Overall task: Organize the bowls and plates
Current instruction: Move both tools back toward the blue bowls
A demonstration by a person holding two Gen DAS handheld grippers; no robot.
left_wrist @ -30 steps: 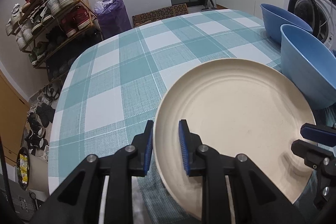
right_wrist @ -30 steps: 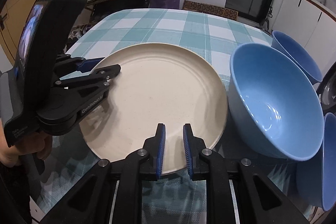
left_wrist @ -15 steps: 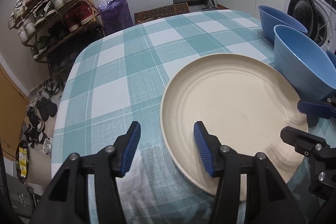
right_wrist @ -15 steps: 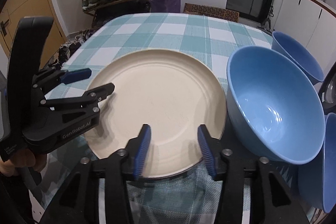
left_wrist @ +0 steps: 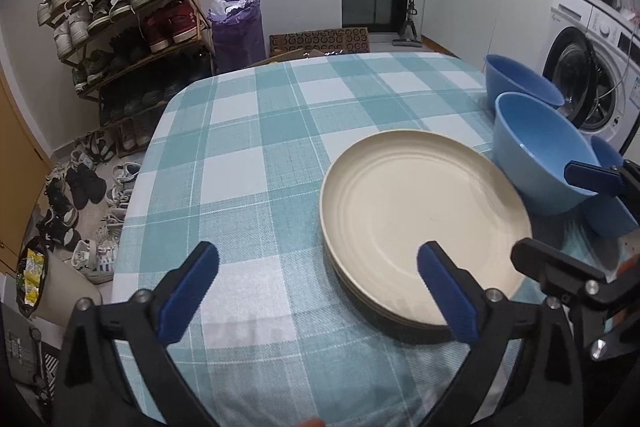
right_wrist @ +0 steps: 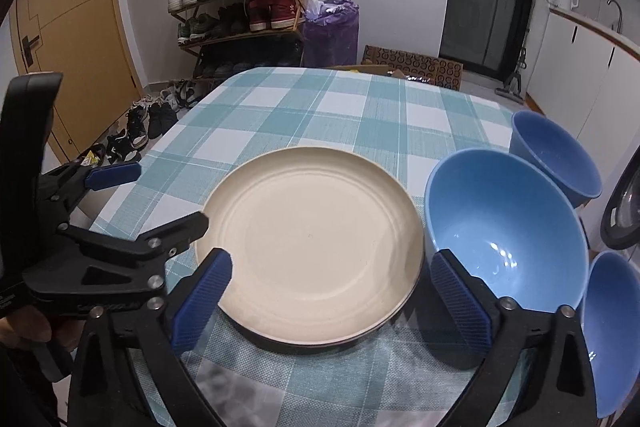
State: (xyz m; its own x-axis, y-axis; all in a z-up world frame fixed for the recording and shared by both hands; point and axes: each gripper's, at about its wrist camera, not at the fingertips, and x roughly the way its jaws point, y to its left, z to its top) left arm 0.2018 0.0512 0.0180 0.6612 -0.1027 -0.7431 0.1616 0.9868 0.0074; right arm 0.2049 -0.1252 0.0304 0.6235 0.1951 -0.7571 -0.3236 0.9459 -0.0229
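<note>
A checked table [right_wrist: 304, 107] carries a cream plate [right_wrist: 316, 247] on top of a stack whose darker edges show beneath, dead ahead of the right claw [right_wrist: 332, 295] and ahead-right of the left claw [left_wrist: 316, 291]. Both claws' jaws have just been opening and stand wide, nothing between them. Three blue bowls [right_wrist: 504, 227] sit to the right of the right claw, the nearest just beside the plate. The plate looks stiff, light and smooth, probably slippery; its thin rim seems the best place to pinch.
</note>
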